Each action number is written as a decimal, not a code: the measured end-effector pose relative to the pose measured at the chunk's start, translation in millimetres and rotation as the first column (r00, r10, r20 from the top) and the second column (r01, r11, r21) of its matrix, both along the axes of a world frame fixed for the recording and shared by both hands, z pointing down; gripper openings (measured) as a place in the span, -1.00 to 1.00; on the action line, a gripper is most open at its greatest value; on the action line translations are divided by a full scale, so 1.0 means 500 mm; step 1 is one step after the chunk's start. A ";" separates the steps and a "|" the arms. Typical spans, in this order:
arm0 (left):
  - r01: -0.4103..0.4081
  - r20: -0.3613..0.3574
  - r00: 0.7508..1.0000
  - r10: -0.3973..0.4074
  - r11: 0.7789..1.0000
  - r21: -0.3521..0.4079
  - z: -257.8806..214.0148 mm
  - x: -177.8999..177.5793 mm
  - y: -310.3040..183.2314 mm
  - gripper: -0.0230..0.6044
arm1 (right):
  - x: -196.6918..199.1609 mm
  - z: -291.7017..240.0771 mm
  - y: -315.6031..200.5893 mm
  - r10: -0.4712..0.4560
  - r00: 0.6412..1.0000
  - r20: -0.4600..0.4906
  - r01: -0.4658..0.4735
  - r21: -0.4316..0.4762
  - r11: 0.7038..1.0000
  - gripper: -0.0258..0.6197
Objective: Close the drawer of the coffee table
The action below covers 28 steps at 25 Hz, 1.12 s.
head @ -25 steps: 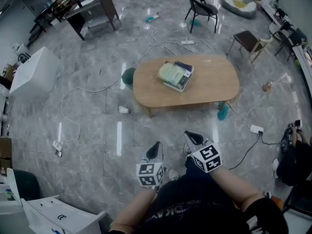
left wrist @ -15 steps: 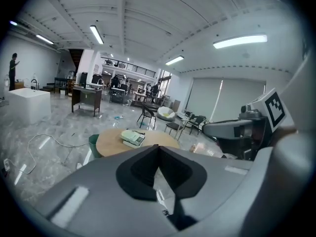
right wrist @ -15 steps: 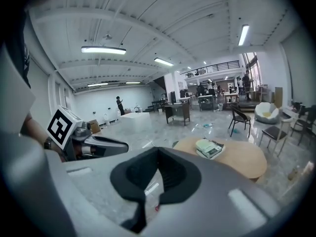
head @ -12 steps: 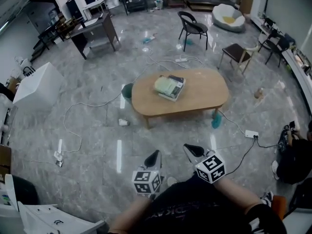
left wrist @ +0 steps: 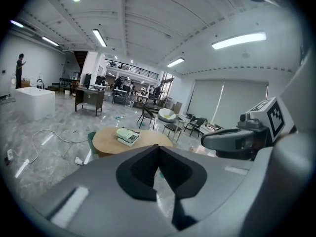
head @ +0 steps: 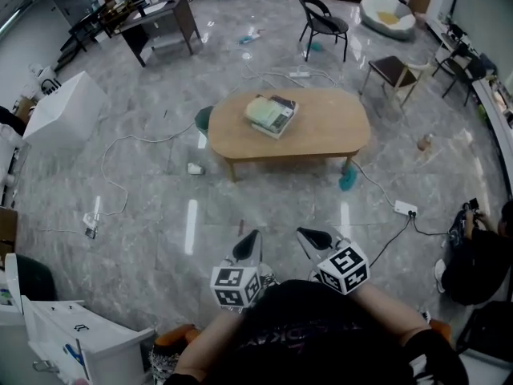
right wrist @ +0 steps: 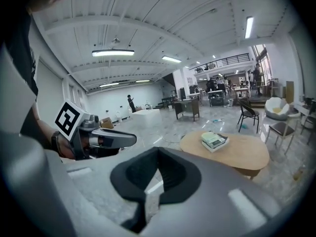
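Head view: my left tool (head: 252,237) and right tool (head: 304,234) sit side by side, low in frame, above the grey marble floor (head: 160,215). Each tool's jaws are pressed together with nothing between them, as both gripper views confirm. The coffee table (head: 240,139) stands well ahead of both tools, apart from them. A stack of books (head: 271,114) lies on its tabletop (head: 333,123), left of centre. I cannot make out the drawer.
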<state>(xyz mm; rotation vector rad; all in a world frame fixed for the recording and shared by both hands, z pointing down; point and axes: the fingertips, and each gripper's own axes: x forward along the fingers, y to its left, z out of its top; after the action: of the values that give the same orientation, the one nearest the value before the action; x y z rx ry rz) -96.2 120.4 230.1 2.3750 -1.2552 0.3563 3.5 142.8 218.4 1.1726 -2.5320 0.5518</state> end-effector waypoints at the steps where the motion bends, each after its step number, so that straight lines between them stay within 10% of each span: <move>1: 0.002 -0.002 1.000 -0.002 1.000 -0.007 0.003 0.021 0.015 -0.91 | 0.015 0.006 0.017 -0.015 1.000 0.002 0.015 -0.014 1.000 -0.92; 12: 0.006 0.010 1.000 -0.005 1.000 -0.023 0.014 0.207 0.173 -0.91 | 0.152 0.023 0.153 -0.128 0.992 0.015 0.128 -0.026 0.991 -0.92; 28: 0.036 0.013 0.999 -0.036 0.999 -0.022 0.032 0.254 0.210 -0.91 | 0.179 0.046 0.183 -0.213 0.977 0.021 0.214 -0.045 0.976 -0.92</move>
<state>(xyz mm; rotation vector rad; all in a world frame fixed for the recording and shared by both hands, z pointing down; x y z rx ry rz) 30.9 225.7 246.3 2.3324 -1.2913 0.3732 93.0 234.2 241.4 0.8684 -2.6007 0.5646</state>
